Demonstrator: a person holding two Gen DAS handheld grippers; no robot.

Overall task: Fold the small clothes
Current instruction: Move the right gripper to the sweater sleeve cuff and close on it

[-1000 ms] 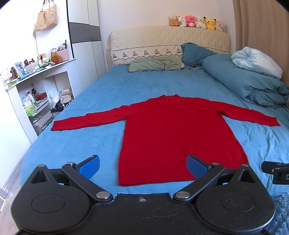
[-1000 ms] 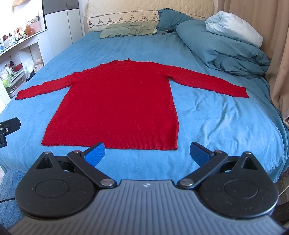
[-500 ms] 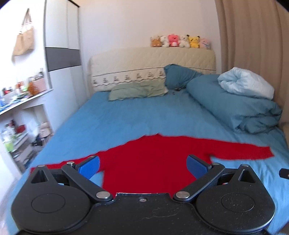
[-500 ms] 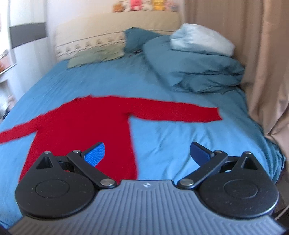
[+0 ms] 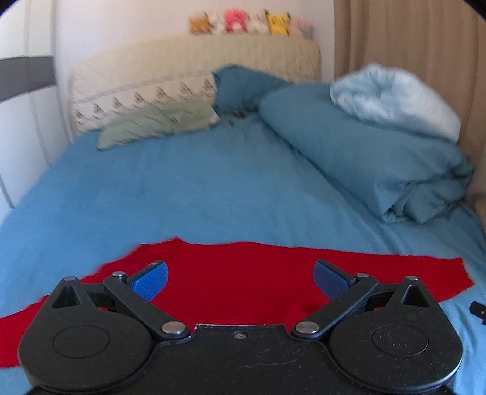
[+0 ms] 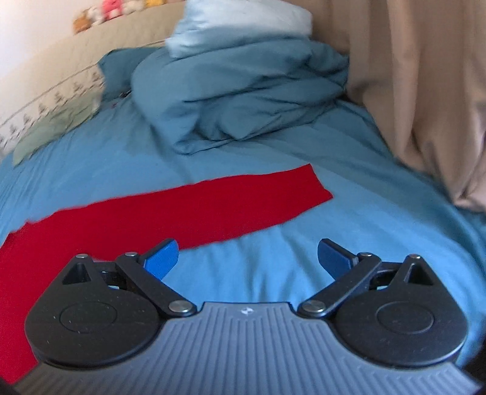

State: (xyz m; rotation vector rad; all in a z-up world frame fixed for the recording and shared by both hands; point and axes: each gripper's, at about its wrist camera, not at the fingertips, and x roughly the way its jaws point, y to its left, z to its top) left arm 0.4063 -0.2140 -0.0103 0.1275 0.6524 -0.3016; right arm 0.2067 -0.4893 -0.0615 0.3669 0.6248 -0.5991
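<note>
A red long-sleeved sweater [image 5: 240, 273] lies flat on the blue bed sheet [image 5: 182, 188]. My left gripper [image 5: 240, 275] is open and empty, above the sweater's upper body near the neckline. In the right wrist view the sweater's right sleeve [image 6: 212, 209] stretches toward the curtain side, its cuff lying flat. My right gripper [image 6: 247, 258] is open and empty, over the sheet just in front of that sleeve. The sweater's lower part is hidden behind both grippers.
A folded teal duvet [image 5: 364, 152] with a pale blue blanket [image 5: 391, 97] on top lies at the bed's right side. Pillows [image 5: 158, 121] and a headboard with plush toys [image 5: 252, 25] are at the far end. A beige curtain [image 6: 425, 91] hangs at the right.
Both grippers have moved forward over the bed and swung right. The left now hovers over the sweater's upper body, the right near the right sleeve. Both stay open.
</note>
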